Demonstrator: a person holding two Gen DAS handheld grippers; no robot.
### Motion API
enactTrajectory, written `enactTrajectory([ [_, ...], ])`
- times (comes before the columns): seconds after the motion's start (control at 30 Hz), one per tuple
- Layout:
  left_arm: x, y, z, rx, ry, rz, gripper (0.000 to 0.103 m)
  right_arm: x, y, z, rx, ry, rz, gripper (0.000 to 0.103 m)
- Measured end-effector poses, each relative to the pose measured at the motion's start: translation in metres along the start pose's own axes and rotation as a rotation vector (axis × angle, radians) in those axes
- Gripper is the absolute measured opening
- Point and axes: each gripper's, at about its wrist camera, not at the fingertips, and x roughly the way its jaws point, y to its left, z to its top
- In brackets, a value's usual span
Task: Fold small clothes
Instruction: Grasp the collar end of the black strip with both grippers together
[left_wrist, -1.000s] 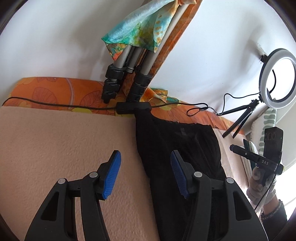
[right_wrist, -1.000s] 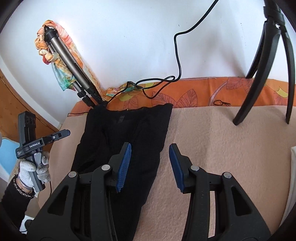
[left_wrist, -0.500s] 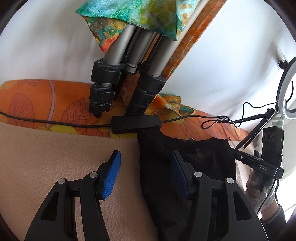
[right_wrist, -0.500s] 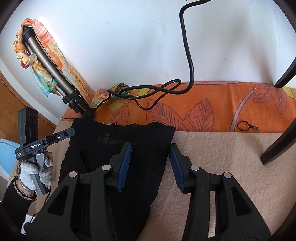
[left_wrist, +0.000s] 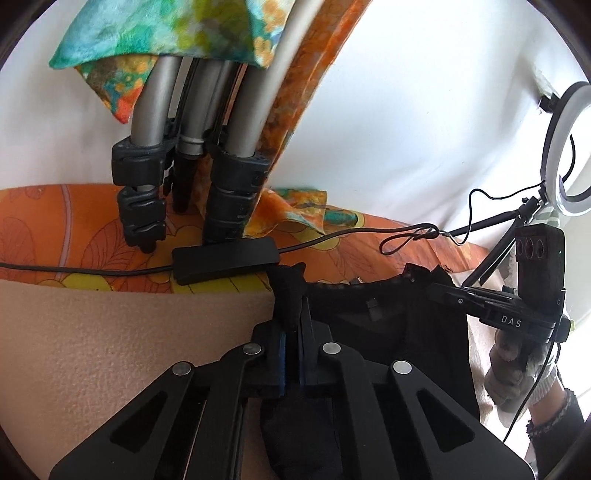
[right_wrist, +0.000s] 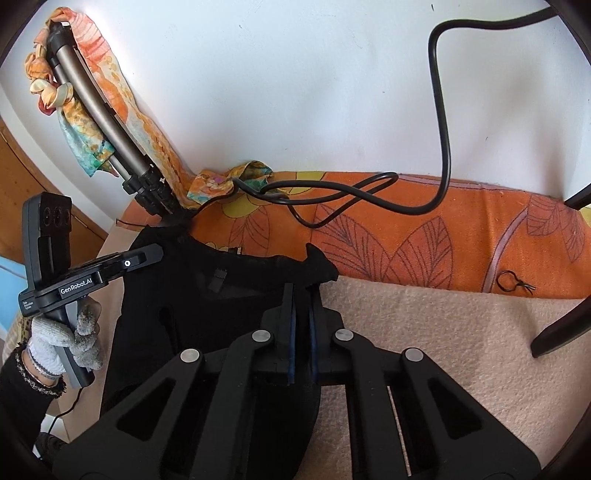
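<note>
A black garment (left_wrist: 399, 332) lies on a beige blanket (left_wrist: 110, 350), its top edge toward the wall. My left gripper (left_wrist: 291, 314) is shut on the garment's far left corner, which sticks up between the blue pads. In the right wrist view my right gripper (right_wrist: 300, 302) is shut on the garment's (right_wrist: 221, 306) far right corner. Each gripper also shows in the other's view, the right one (left_wrist: 439, 290) at the garment's right edge and the left one (right_wrist: 155, 253) at its left edge.
A folded tripod (left_wrist: 221, 155) draped with a colourful scarf (left_wrist: 177, 33) leans on the white wall just behind the left gripper. A black cable box (left_wrist: 225, 258) and cables (right_wrist: 351, 199) lie on the orange sheet (right_wrist: 461, 236). A ring light (left_wrist: 565, 147) stands right. A dark tripod leg (right_wrist: 561, 328) stands right.
Both grippers moved forward to the garment's top edge and closed on its two far corners. They were open above the cloth half a second ago.
</note>
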Motion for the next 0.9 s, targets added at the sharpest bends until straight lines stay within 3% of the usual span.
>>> enactTrajectory([
  [0.5, -0.079, -0.043, -0.003, 0.065, -0.079, -0.086, 0.002, -0.087, 0.037, 0.001, -0.058, -0.087, 0.049, 0.005],
  [0.9, -0.150, -0.092, -0.054, 0.135, -0.113, -0.119, 0.002, -0.169, 0.101, -0.058, -0.110, -0.108, 0.023, 0.005],
])
